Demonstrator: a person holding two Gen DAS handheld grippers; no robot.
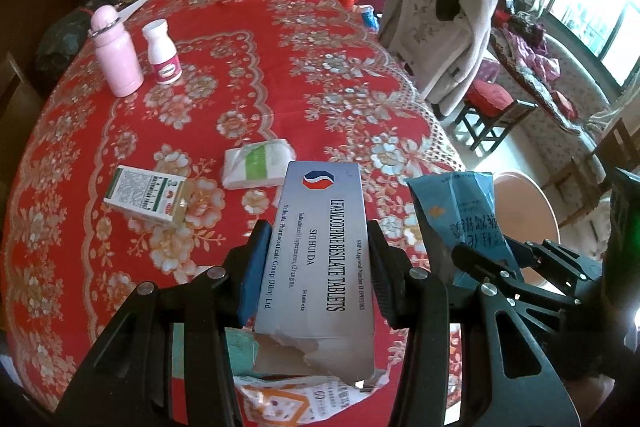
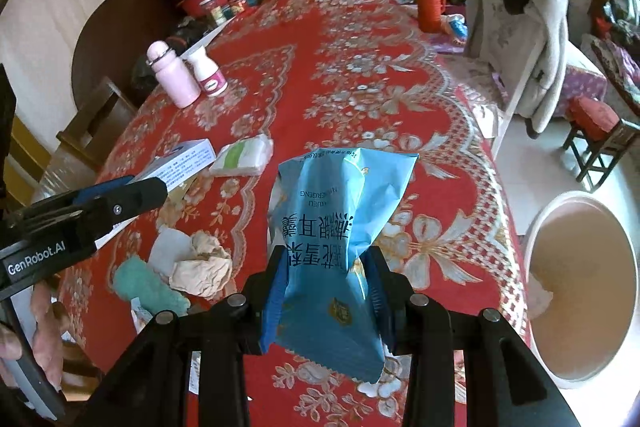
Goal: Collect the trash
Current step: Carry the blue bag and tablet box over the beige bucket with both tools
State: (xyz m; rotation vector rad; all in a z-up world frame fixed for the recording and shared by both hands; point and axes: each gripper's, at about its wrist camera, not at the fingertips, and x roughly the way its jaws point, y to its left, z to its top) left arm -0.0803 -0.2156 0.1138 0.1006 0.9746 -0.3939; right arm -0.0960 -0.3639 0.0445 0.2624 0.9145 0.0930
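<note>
Left hand-held gripper [image 1: 316, 267] is clamped on a torn silver cardboard tablet box [image 1: 320, 259], right hand-held gripper [image 2: 326, 291] on a crumpled blue foil snack bag [image 2: 332, 227]. Both are lifted over the bench's near-right edge w/ its red floral cloth [image 2: 340, 67], prob. bound for the round pink bin [image 2: 580, 291] on the floor beside that edge. More trash, e.g. crumpled beige paper [image 2: 202, 267], lies near the front-left corner.

A red cloth [image 2: 360, 99] with pale floral lace patterning covers the desk. On it stand a pink bottle [image 1: 116, 55] and a white bottle [image 1: 162, 51] with a magenta label. The wrapper [image 2: 340, 227] is light blue; the tablet box [image 1: 320, 247] is silver-grey with a red-and-blue emblem.
</note>
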